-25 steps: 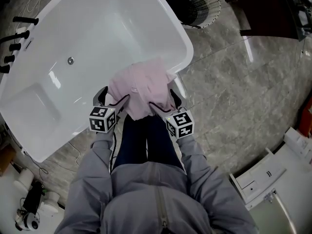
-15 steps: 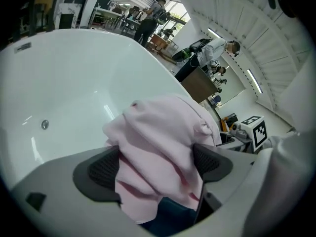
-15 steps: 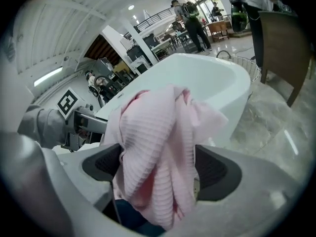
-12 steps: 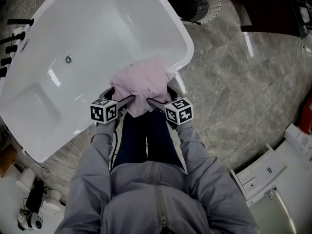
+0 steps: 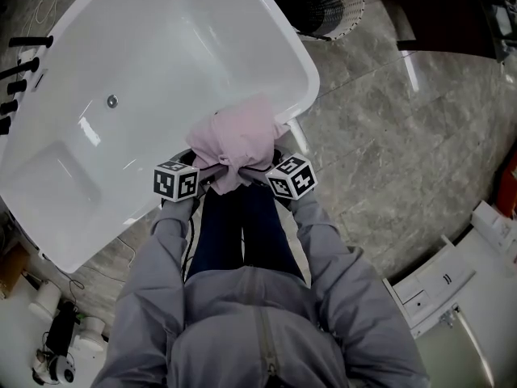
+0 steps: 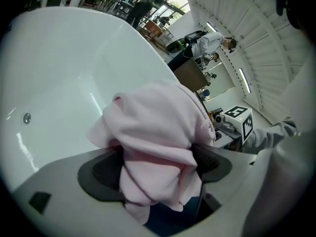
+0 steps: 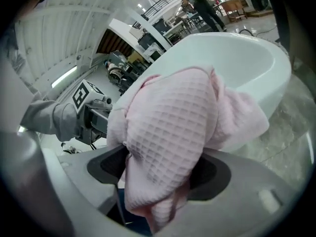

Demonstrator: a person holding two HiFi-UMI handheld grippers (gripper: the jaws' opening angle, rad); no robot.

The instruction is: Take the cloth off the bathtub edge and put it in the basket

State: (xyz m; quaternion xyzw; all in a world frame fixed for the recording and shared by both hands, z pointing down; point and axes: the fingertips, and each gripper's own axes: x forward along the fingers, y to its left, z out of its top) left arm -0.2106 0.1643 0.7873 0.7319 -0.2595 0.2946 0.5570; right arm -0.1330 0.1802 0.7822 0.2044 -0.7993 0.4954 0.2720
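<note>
Over the near rim, head view: white bathtub (image 5: 161, 55) with a pink cloth (image 5: 238, 132) bunched across its edge, a tail hanging outside toward the person's legs. Left tongs (image 5: 203, 166) and right tongs (image 5: 260, 163) come at that tail from either side, both angled down, their marker cubes close together below the cloth. Grey sleeves (image 5: 161, 249) lead up to them. A wire basket (image 5: 323, 2) stands on the grey stone floor (image 5: 388, 136) beside the tub's far corner, well apart from the cloth.

Left gripper view: the cloth (image 6: 153, 127) hangs straight down through the gap of the left tongs (image 6: 158, 169). The jaws stand as wide as they go, having just been opening. The fabric fills the space and lies against both dark pads (image 6: 101, 174), but shows no squeeze, so it is not clamped. White tub wall behind. The right tongs' marker cube (image 6: 240, 120) shows just past the cloth.

Right gripper view: waffle-weave cloth (image 7: 168, 127) sits between the jaws of the right tongs (image 7: 162, 169). The jaws stand wide but have just been closing in on it. The fabric overlaps the inner edges of both pads (image 7: 111, 164) and still hangs loose below them, not gripped. The tub rim (image 7: 247, 58) curves away behind, and the left tongs' cube (image 7: 84, 95) is near on the far side.
</note>
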